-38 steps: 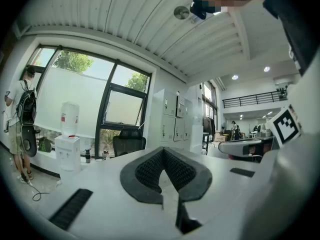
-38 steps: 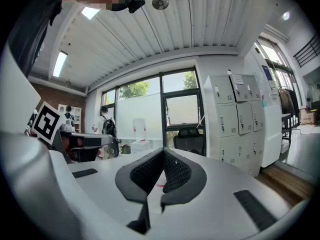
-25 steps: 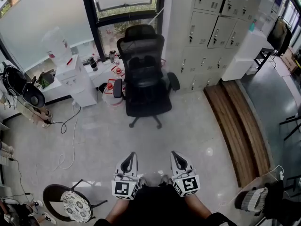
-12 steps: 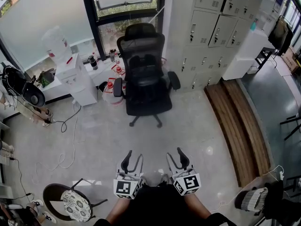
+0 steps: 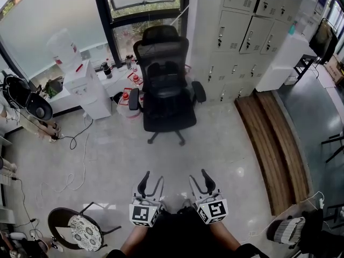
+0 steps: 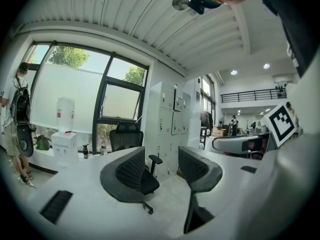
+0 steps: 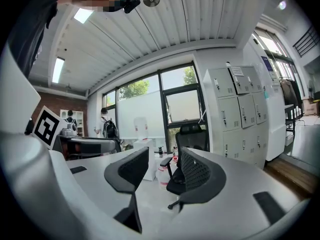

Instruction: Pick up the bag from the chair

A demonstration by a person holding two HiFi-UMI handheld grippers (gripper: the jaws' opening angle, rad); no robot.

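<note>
Well short of black chair (image 5: pixel 164 114), holding left gripper (image 5: pixel 151 179) and right gripper (image 5: pixel 199 177) with jaws just opened and nothing between them, should step close, keep jaws wide, go for upper edge of dark bag (image 5: pixel 164 75) seemingly resting on seat against backrest.

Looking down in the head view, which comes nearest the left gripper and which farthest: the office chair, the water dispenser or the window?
From the left gripper:
1. Office chair, straight ahead on the open floor.
2. Water dispenser, ahead to the left.
3. Window, behind both, along the far wall.
</note>
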